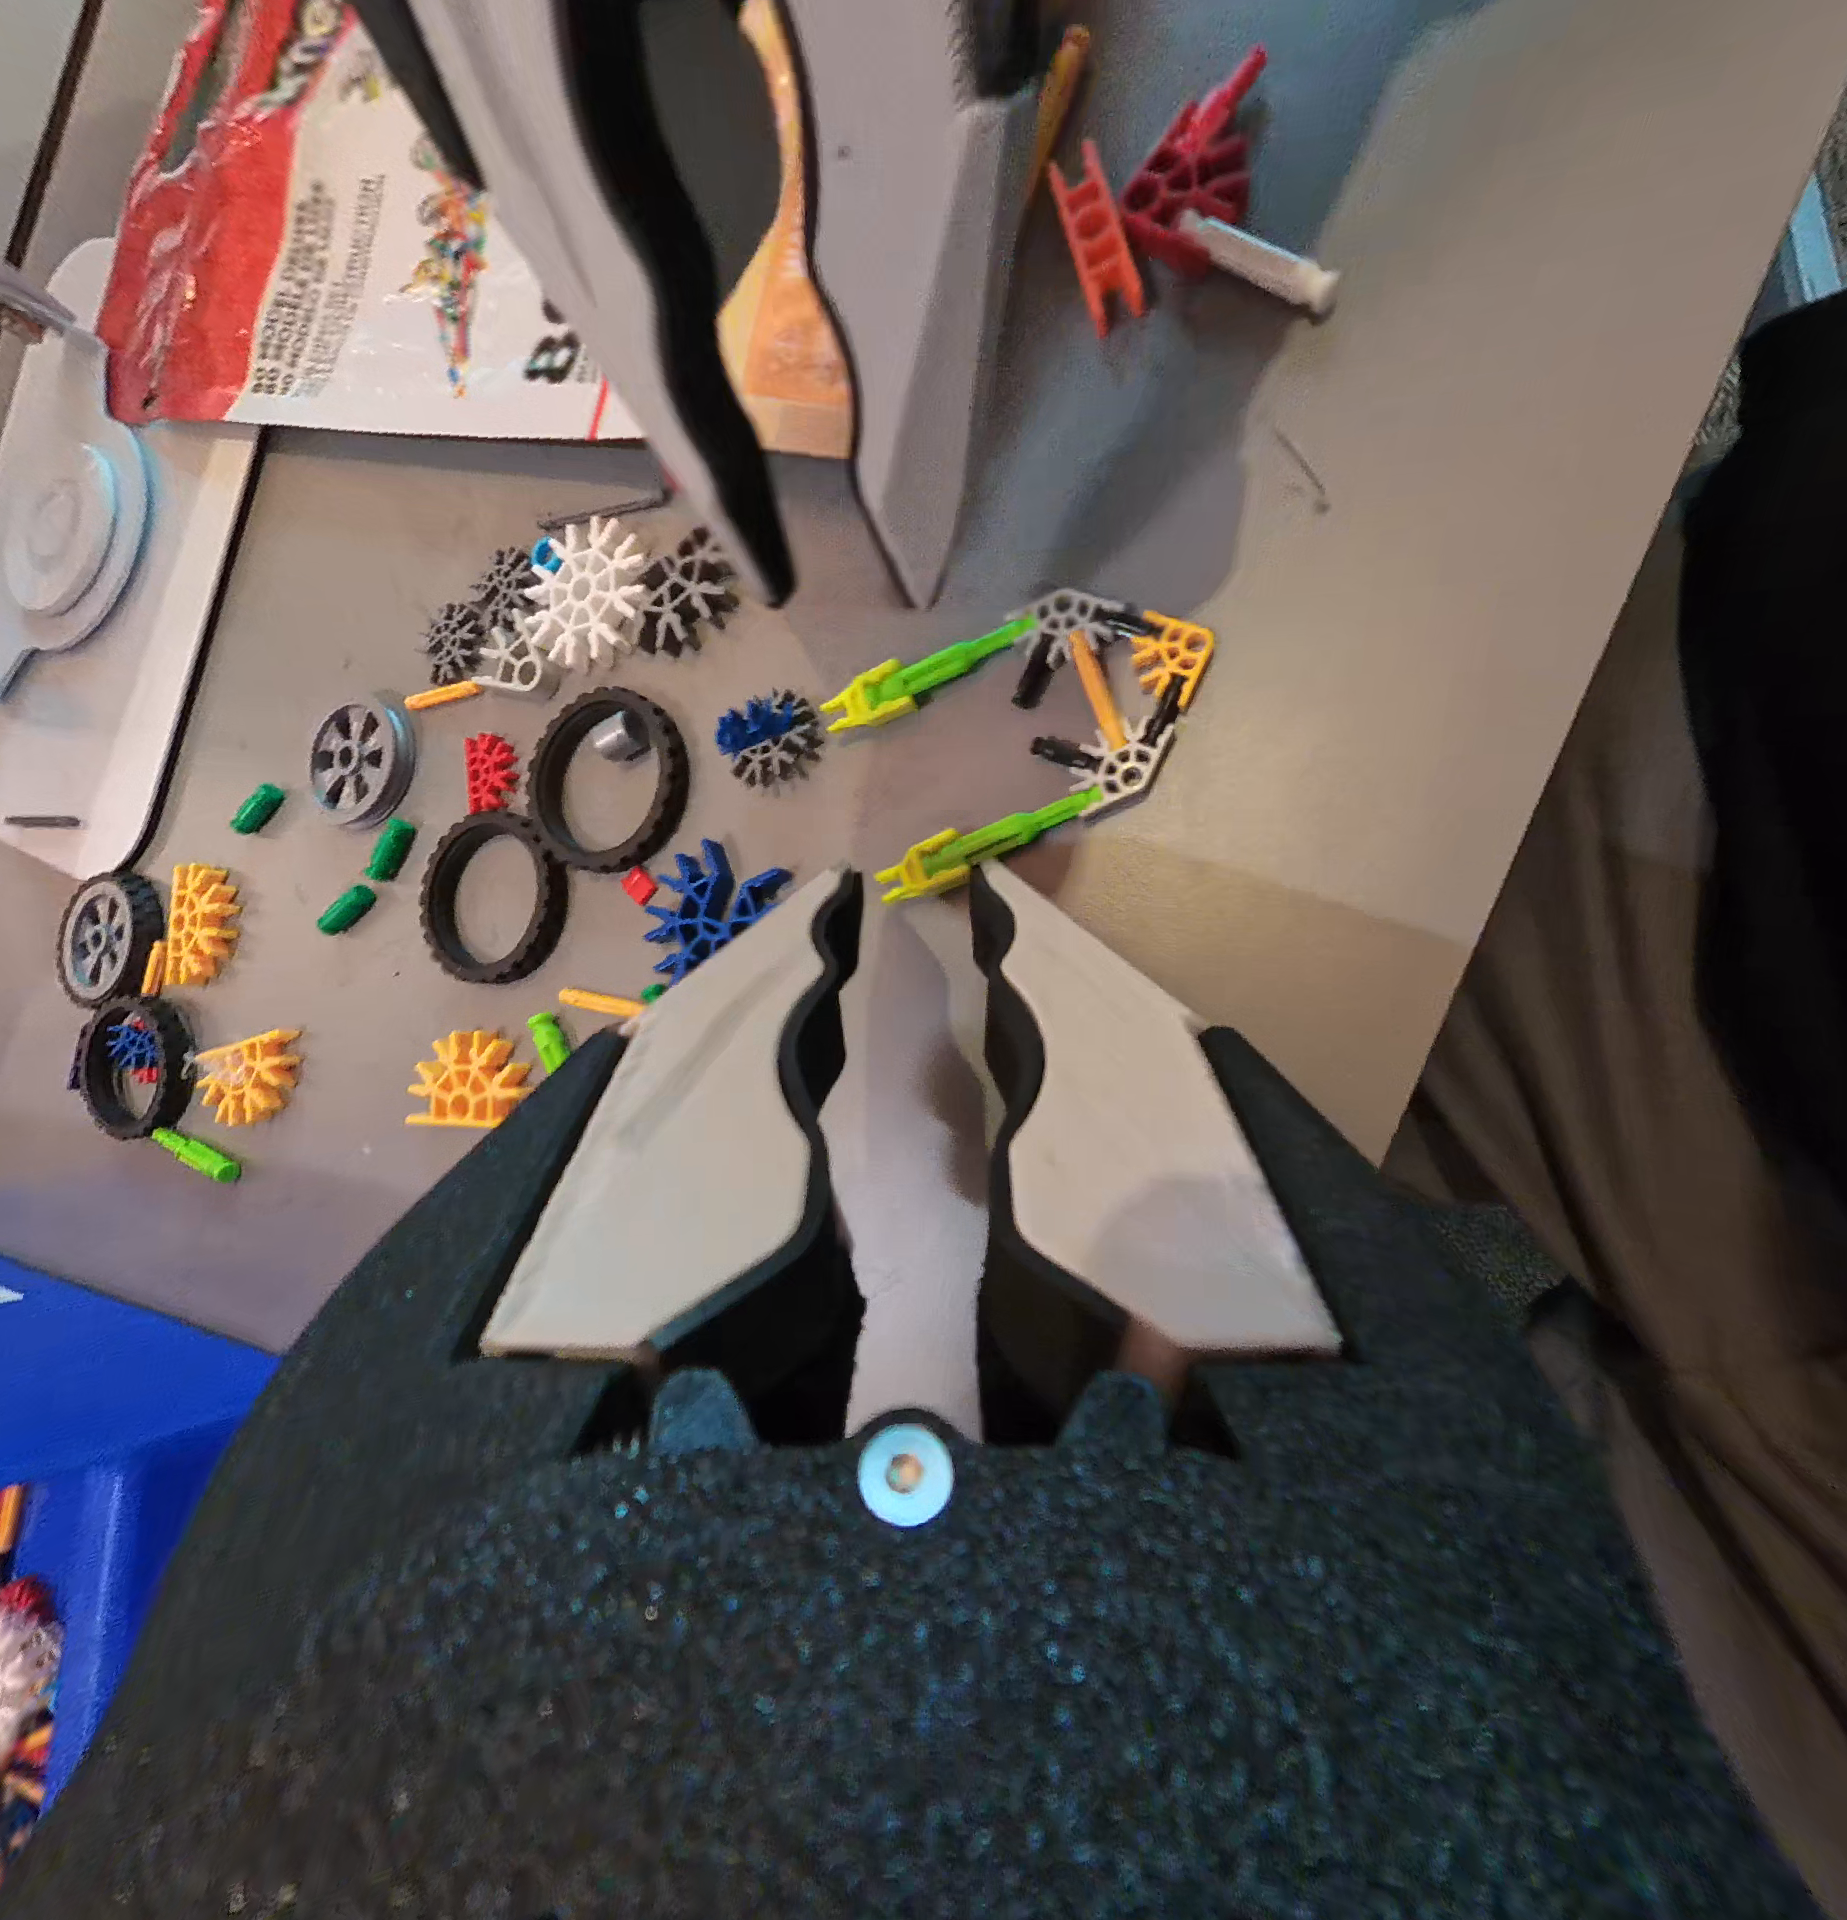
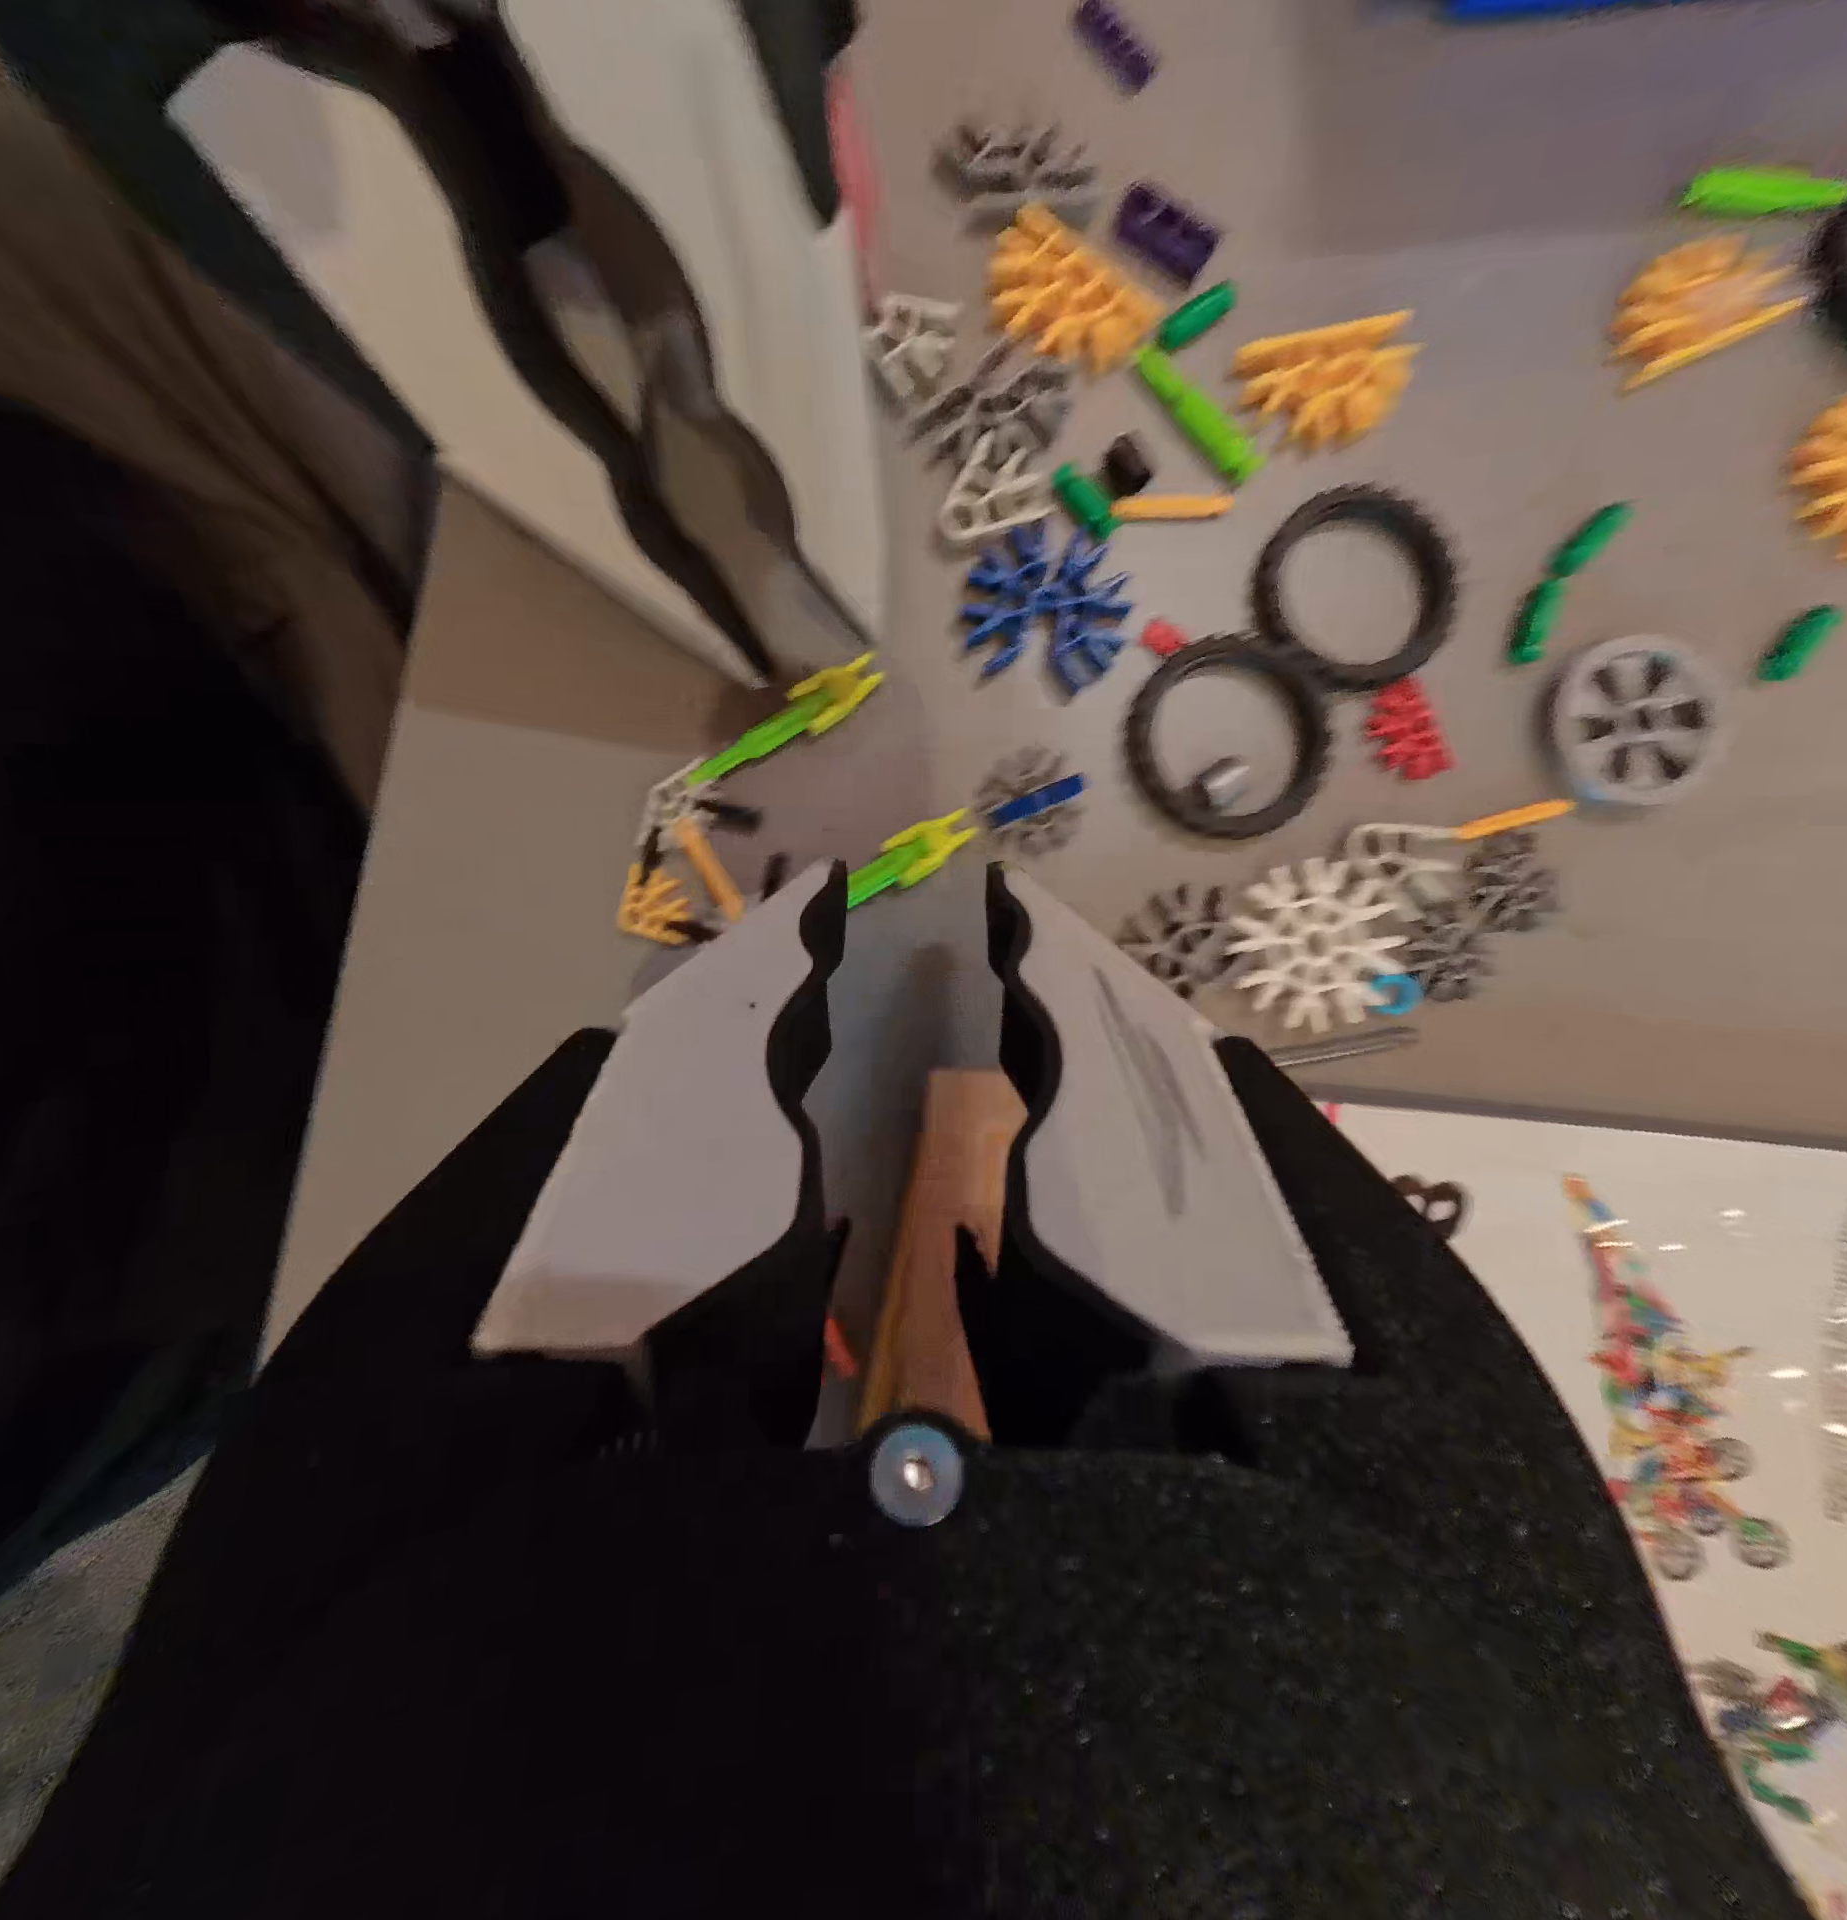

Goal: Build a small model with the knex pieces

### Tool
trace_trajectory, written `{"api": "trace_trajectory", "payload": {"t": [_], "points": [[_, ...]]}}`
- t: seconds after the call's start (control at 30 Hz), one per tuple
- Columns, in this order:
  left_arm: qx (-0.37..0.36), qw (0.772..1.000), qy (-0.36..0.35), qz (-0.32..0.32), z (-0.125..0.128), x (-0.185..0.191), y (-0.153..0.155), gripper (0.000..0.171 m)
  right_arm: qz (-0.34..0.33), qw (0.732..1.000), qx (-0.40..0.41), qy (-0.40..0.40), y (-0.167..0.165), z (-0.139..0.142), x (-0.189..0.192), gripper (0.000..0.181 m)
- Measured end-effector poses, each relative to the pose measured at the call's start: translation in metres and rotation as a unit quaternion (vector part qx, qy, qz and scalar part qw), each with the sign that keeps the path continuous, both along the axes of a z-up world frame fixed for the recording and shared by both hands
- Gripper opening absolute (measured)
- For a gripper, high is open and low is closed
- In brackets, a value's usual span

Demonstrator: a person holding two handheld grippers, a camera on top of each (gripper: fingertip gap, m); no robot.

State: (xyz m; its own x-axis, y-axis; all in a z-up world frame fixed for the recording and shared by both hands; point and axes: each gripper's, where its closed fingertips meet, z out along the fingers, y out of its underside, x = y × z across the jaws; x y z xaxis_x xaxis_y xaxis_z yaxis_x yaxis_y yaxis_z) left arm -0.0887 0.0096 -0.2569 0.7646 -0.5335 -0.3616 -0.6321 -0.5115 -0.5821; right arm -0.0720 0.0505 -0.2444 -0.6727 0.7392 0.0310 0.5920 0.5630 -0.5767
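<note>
two grippers over a part-built rod-and-connector frame

entry 1, nearest. left gripper (image 1: 914, 883): jaws parted by a narrow gap, nothing held; its tips are set just beside the near lime rod (image 1: 986, 842) of the small frame (image 1: 1095, 707), which lies flat on the grey table (image 1: 1314, 727), near the table's edge.

entry 2. right gripper (image 2: 914, 878): jaws likewise parted, nothing gripped; the far lime rod (image 2: 903, 857) of the frame is seen lying between and just beyond its tips. whether it is touched cannot be told, the view being blurred.

entry 3. the frame itself: two lime rods, two grey connectors, one yellow connector, one orange rod and short black rods are counted. it is judged to lie flat so that both rod ends are reachable from opposite sides.

entry 4, beyond the frame. loose parts are spread singly: two empty black tyres (image 1: 545, 842), one white snowflake connector (image 1: 586, 592), one grey wheel hub (image 1: 358, 758).

entry 5, farthest from the frame: a torn printed box (image 1: 275, 239), a blue bin (image 1: 67, 1403).
</note>
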Motion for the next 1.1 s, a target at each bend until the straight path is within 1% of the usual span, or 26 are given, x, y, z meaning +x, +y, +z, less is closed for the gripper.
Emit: {"api": "trace_trajectory", "payload": {"t": [0.07, 0.17, 0.27, 0.33, 0.47, 0.5, 0.67, 0.87, 1.0, 1.1], "points": [[0.007, 1.0, -0.001, 0.009, 0.004, -0.002, 0.0, 0.021, -0.012, 1.0, 0.005, 0.018, 0.008, 0.004, -0.016, 0.026], [0.012, 1.0, -0.004, 0.012, 0.005, 0.0, -0.002, 0.023, -0.006, 1.0, 0.023, 0.008, 0.013, -0.004, -0.029, 0.026], [0.012, 1.0, 0.008, 0.022, 0.002, -0.004, -0.005, 0.023, 0.003, 0.999, 0.031, -0.015, 0.01, -0.015, -0.033, 0.025], [0.012, 1.0, 0.001, 0.023, 0.0, -0.002, -0.007, 0.024, 0.009, 0.999, 0.033, -0.023, 0.005, -0.019, -0.033, 0.02], [0.015, 1.0, -0.007, 0.024, -0.004, 0.0, -0.008, 0.024, 0.005, 0.999, 0.027, -0.028, 0.003, -0.02, -0.034, 0.018], [0.015, 1.0, -0.004, 0.025, -0.004, 0.0, -0.008, 0.025, 0.003, 0.999, 0.03, -0.025, 0.004, -0.02, -0.035, 0.014], [0.023, 0.999, -0.002, 0.025, -0.004, -0.001, -0.007, 0.027, -0.003, 0.999, 0.02, -0.029, 0.001, -0.014, -0.028, 0.014], [0.027, 0.999, -0.008, 0.014, -0.005, 0.001, -0.005, 0.027, -0.006, 1.0, -0.018, -0.021, -0.015, 0.009, -0.011, 0.014], [0.031, 0.999, -0.008, 0.015, -0.006, 0.001, -0.003, 0.027, 0.002, 0.998, -0.022, -0.057, -0.029, 0.002, 0.004, 0.013], [0.034, 0.999, -0.007, 0.013, -0.006, 0.002, -0.004, 0.026, -0.002, 0.998, -0.005, -0.07, -0.031, -0.006, 0.007, 0.013]]}}
